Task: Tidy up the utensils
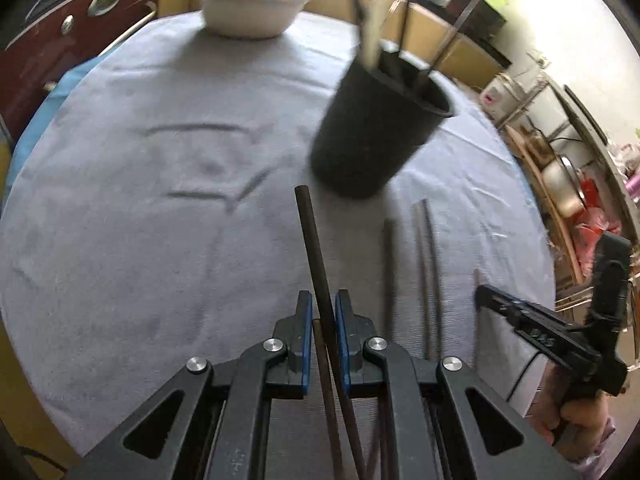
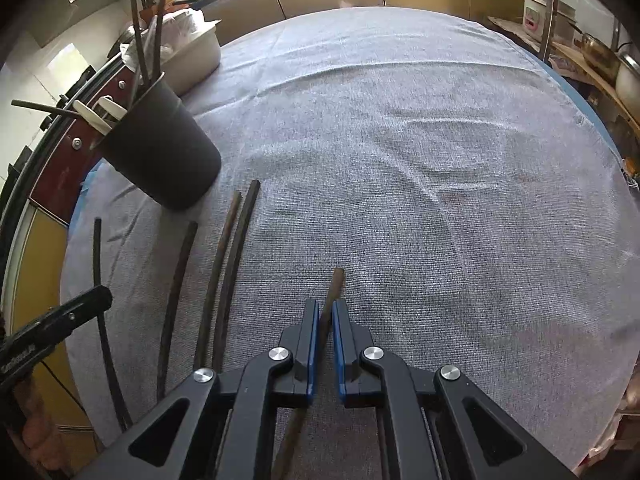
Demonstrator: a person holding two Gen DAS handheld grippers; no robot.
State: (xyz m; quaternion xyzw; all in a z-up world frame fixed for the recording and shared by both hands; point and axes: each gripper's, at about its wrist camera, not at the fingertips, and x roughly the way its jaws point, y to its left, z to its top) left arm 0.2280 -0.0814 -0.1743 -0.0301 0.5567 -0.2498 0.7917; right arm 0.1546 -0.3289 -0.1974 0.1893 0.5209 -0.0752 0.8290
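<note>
A black utensil cup (image 1: 380, 136) stands on the grey cloth, with chopsticks and a white spoon inside; it also shows in the right wrist view (image 2: 160, 152). My left gripper (image 1: 323, 312) is shut on a dark chopstick (image 1: 312, 240) that points toward the cup. My right gripper (image 2: 325, 320) is shut on a brown chopstick (image 2: 334, 292) above the cloth. Several loose dark chopsticks (image 2: 224, 272) lie on the cloth between the grippers, near the cup; they also show in the left wrist view (image 1: 424, 272). The right gripper shows at the right edge of the left wrist view (image 1: 560, 336).
A white bowl-like tub (image 1: 252, 8) with crumpled white material sits at the far table edge. A dark red appliance (image 1: 60, 40) stands beyond the table's left. Shelves with pots (image 1: 568, 176) stand to the right. The round table (image 2: 400, 140) is covered in grey cloth.
</note>
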